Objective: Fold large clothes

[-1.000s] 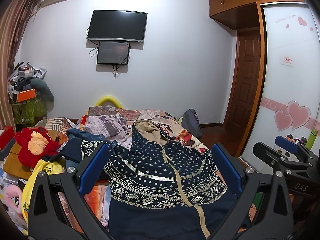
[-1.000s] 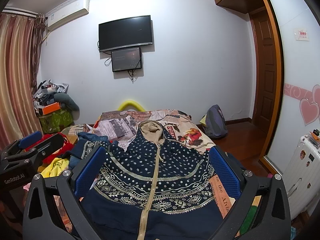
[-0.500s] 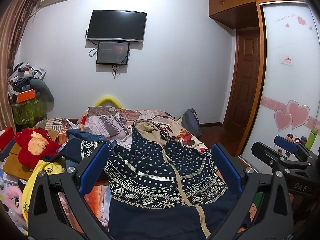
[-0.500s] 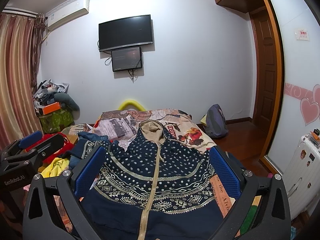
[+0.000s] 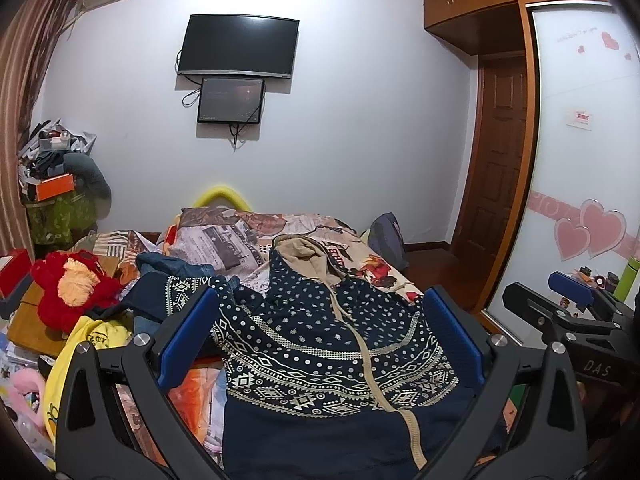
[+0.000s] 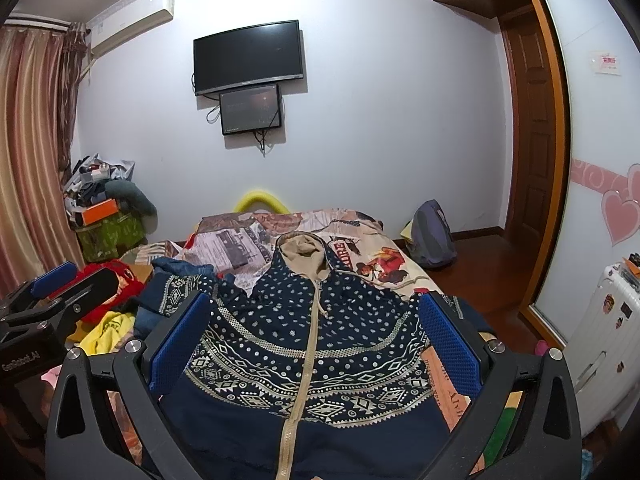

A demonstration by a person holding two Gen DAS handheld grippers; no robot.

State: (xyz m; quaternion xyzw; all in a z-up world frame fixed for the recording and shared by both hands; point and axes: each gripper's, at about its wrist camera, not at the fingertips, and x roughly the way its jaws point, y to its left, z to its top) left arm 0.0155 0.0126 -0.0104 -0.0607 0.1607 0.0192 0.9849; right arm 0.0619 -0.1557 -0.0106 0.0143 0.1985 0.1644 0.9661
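Observation:
A navy zip hoodie (image 5: 320, 344) with white dots, a patterned band and a tan hood lies spread face up on the bed (image 5: 240, 236), hood toward the far wall; it also shows in the right wrist view (image 6: 316, 344). Its left sleeve (image 5: 172, 288) stretches off to the left. My left gripper (image 5: 320, 328) is open and empty, held above the hoodie's lower half. My right gripper (image 6: 316, 328) is open and empty, also above the lower half. Each gripper shows at the other view's edge.
A pile of clothes lies left of the bed: a red plush (image 5: 76, 288), a yellow garment (image 5: 92, 336), jeans (image 5: 172, 268). A backpack (image 6: 432, 236) sits on the floor right of the bed. A white suitcase (image 6: 608, 344) stands at far right. A TV (image 5: 240, 46) hangs on the wall.

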